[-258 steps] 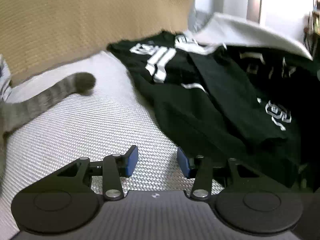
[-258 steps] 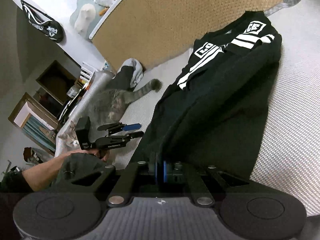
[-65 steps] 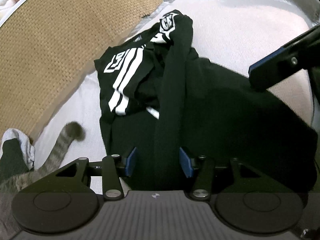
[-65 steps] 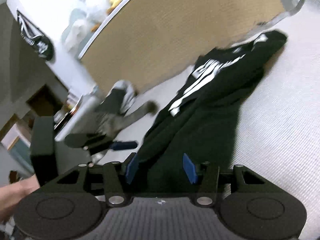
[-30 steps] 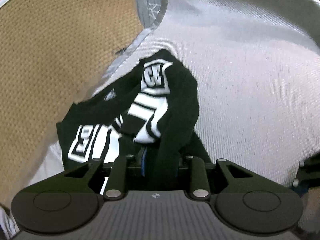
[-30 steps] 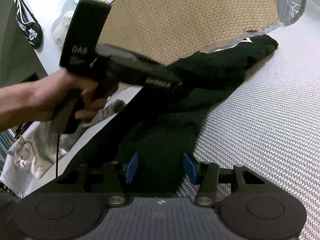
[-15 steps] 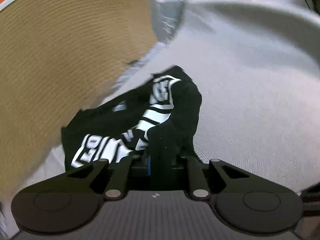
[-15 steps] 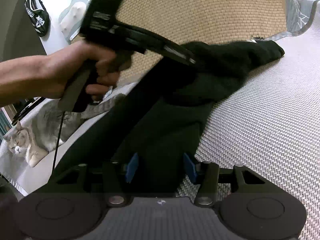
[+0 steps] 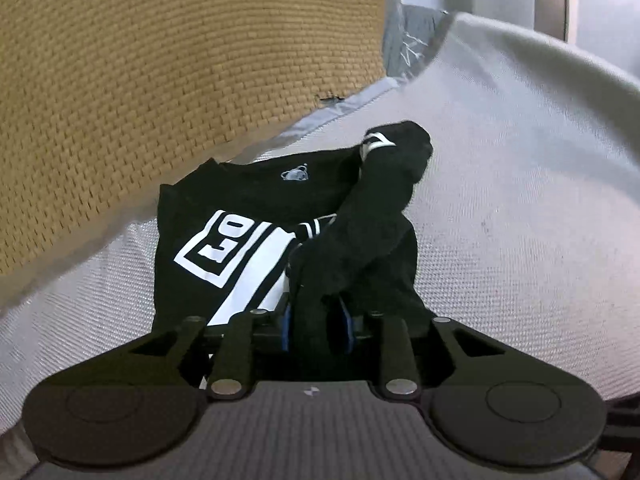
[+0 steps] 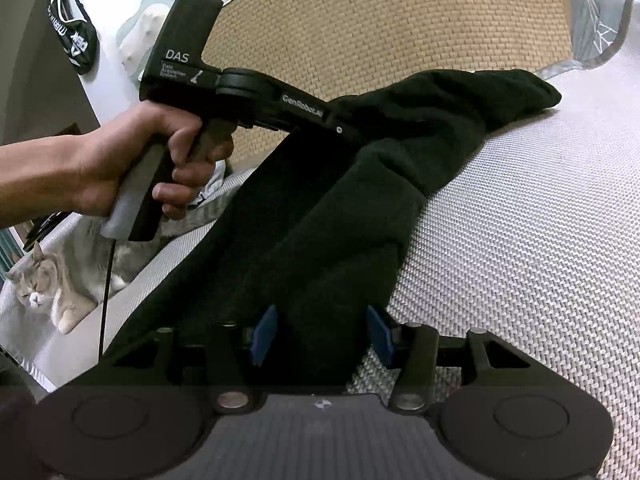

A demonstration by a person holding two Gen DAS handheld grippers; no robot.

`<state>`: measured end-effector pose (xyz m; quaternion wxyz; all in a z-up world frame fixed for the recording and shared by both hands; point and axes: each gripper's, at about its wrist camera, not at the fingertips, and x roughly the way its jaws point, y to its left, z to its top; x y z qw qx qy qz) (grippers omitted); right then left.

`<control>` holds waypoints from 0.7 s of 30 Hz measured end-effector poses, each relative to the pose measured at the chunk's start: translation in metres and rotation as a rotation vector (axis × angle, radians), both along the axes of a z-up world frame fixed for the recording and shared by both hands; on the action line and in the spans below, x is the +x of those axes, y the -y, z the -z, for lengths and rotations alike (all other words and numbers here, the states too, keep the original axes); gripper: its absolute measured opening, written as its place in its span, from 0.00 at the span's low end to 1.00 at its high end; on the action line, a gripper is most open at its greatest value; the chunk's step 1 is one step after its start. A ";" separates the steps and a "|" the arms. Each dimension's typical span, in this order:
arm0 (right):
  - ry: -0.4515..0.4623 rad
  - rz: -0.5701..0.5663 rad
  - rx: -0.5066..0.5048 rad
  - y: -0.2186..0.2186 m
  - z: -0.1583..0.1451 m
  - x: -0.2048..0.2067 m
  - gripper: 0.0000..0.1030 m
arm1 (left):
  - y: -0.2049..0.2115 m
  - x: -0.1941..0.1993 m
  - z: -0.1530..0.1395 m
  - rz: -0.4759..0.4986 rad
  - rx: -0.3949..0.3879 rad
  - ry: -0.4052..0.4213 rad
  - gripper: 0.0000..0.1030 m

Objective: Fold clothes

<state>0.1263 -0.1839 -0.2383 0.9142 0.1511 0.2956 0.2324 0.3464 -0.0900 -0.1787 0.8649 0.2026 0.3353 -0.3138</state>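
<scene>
- In my right wrist view, the right hand-held gripper [image 10: 322, 330] sat nearest the lens with its blue pads spread wide. A fold of the black sweatshirt with white stripes and lettering [image 10: 340, 216] lay between them, and I could not see either pad pressing on it.
- In my left wrist view, the left hand-held gripper [image 9: 316, 326] had its blue pads close together around a bunched ridge of the same black sweatshirt [image 9: 360, 240]. Its jaws had just been opening a little, yet the cloth was pinched between them and rose slightly off the surface there.
- The garment lay on the pale grey woven mattress cover [image 9: 520, 240], running from the grippers toward the headboard. From the left side I could see the white block print and broad stripes facing up, with a small pale emblem near the collar.
- Further out in the right view, a person's bare hand [image 10: 132, 168] gripped the handle of the left tool, whose black body showed white "DAS" lettering, and the tool's fingers disappeared into the dark cloth.
- The sweatshirt's far sleeve end [image 10: 520, 88] rested just beside the tan woven headboard [image 10: 380, 28].
- At the left edge of the right view, a grey and cream cat [image 10: 52, 284] lay on the bed, well apart from the grippers.
</scene>
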 end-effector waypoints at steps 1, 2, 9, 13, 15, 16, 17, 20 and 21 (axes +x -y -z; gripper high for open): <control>0.000 0.000 0.001 0.000 0.000 -0.001 0.53 | 0.003 -0.003 0.000 -0.001 0.017 0.010 0.26; 0.000 0.001 0.001 0.000 0.000 -0.001 0.53 | 0.006 -0.006 0.000 -0.004 0.033 0.020 0.27; 0.016 0.001 -0.004 -0.003 0.002 -0.004 0.54 | 0.023 -0.020 -0.005 -0.035 0.097 0.068 0.28; 0.014 0.002 0.003 -0.002 0.002 -0.003 0.54 | 0.025 -0.020 -0.004 -0.041 0.101 0.072 0.28; 0.015 0.001 0.005 -0.002 0.002 -0.003 0.54 | 0.025 -0.021 -0.003 -0.042 0.102 0.073 0.28; 0.016 0.000 0.004 -0.002 0.002 -0.003 0.54 | 0.025 -0.021 -0.004 -0.044 0.105 0.076 0.28; 0.016 0.000 0.004 -0.002 0.002 -0.003 0.54 | 0.026 -0.021 -0.004 -0.046 0.110 0.079 0.28; 0.017 0.000 0.006 -0.002 0.002 -0.003 0.54 | 0.027 -0.022 -0.004 -0.048 0.123 0.088 0.28; 0.017 0.000 0.007 -0.002 0.002 -0.003 0.54 | 0.027 -0.023 -0.004 -0.047 0.125 0.089 0.28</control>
